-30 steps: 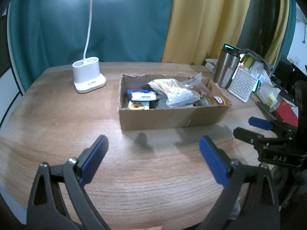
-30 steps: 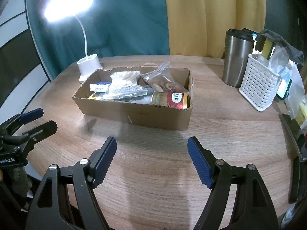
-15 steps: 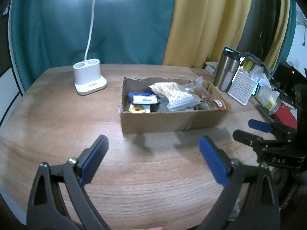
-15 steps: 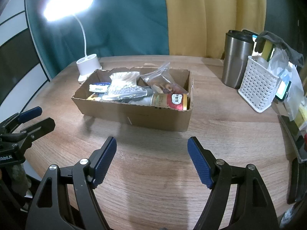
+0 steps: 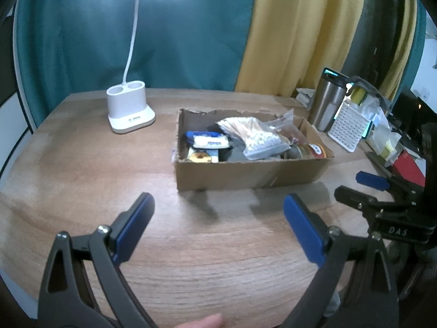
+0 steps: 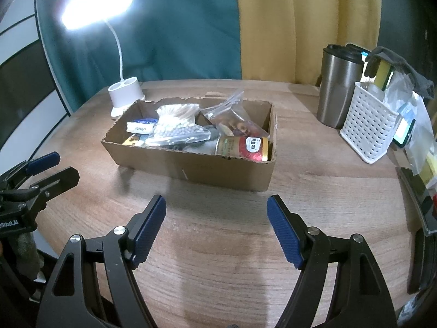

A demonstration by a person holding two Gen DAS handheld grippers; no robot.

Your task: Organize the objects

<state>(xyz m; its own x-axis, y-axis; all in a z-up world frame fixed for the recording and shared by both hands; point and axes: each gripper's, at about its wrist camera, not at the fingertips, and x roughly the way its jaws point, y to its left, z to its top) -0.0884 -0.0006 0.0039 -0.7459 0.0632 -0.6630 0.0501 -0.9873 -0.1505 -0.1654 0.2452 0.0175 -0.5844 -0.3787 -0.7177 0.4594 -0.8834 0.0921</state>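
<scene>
Both grippers, left [image 5: 218, 218] & right [image 6: 215, 218], jaws apart, facing cardboard box [image 6: 191, 169]

home desk, lamp [image 5: 130, 109], curtains [image 5: 286, 32], tumbler [image 6: 340, 87]

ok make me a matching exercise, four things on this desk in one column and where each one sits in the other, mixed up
Things:
1. lamp
2. can
3. tumbler
4. white basket

Places:
A. lying on its side in the near right corner of the box
B. standing on the table beyond the box's far left corner
C. at the right edge, stuffed with bags and a sponge
D. upright between the box and the white basket, toward the back

Pairs: 1-B, 2-A, 3-D, 4-C
</scene>
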